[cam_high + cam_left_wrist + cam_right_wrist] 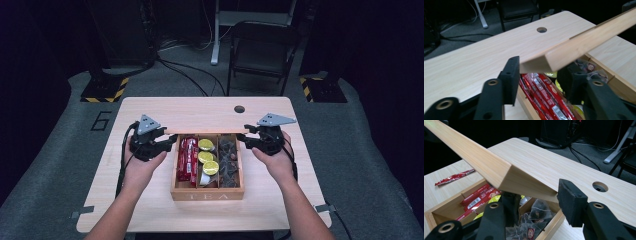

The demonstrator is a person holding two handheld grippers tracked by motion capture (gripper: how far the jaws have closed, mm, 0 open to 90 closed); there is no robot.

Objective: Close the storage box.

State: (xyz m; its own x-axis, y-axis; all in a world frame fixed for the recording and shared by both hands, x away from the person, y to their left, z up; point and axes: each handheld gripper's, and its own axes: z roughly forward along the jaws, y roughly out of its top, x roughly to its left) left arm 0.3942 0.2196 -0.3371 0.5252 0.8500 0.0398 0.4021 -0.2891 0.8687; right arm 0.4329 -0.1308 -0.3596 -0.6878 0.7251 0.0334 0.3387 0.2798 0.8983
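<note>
A dark room with a folding chair (260, 50) and loose cables on the floor sits behind the pale wooden table (150, 200) you are working at. In the middle of it stands the wooden tea box (207, 194), and you hold its lid (200, 132) by both ends, tilted up along the far edge of the box. Your left gripper (170, 142) has its jaws set on either side of the lid's left corner; in the left gripper view the lid (584, 45) sits between them, though whether they press on it I cannot tell. Your right gripper (243, 137) is placed the same way at the other end, with the corner of the lid (506, 175) between its jaws and a slight gap showing at the outer one. The box is already open enough to show red packets (187, 159) in the left compartment, yellow-green round pods (207, 156) in the middle and dark tea bags (228, 162) in the right. One red packet (454, 177) lies outside on the table in the right gripper view. Judging by this, the lid is partway through its swing; whether it is to go fully back or come down shut, that travel is what remains.
</note>
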